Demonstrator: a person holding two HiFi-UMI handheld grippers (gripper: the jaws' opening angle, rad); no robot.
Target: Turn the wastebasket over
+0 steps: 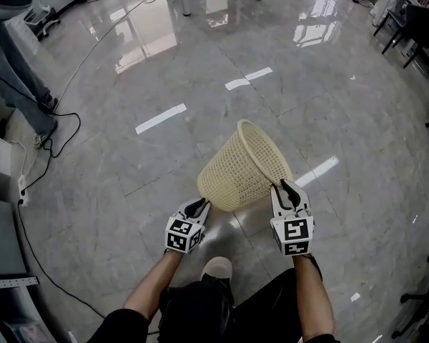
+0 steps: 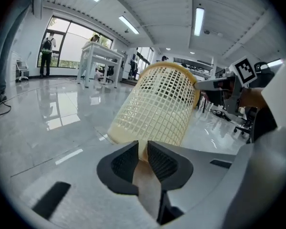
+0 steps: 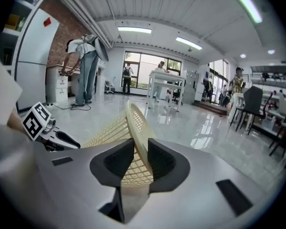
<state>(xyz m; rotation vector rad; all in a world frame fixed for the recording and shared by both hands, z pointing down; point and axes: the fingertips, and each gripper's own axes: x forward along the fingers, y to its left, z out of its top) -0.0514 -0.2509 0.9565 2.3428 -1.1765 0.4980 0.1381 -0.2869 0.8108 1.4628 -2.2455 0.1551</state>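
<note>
Left gripper [image 1: 199, 206] pinches the base edge of the wastebasket [image 1: 239, 168], right gripper [image 1: 287, 187] its rim — open floor [image 1: 121, 181] all round.

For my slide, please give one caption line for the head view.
Left claw on its base, right claw on its rim: a cream mesh wastebasket held tilted above the floor.

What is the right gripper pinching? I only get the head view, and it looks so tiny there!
Observer: The right gripper view shows the right gripper shut on the open rim of the wastebasket.
Operator: And the left one?
Observer: In its own view, the left gripper is clamped on the solid bottom edge.
Operator: Is anybody far away?
Observer: Yes, a person with a backpack stands at the far window.
</note>
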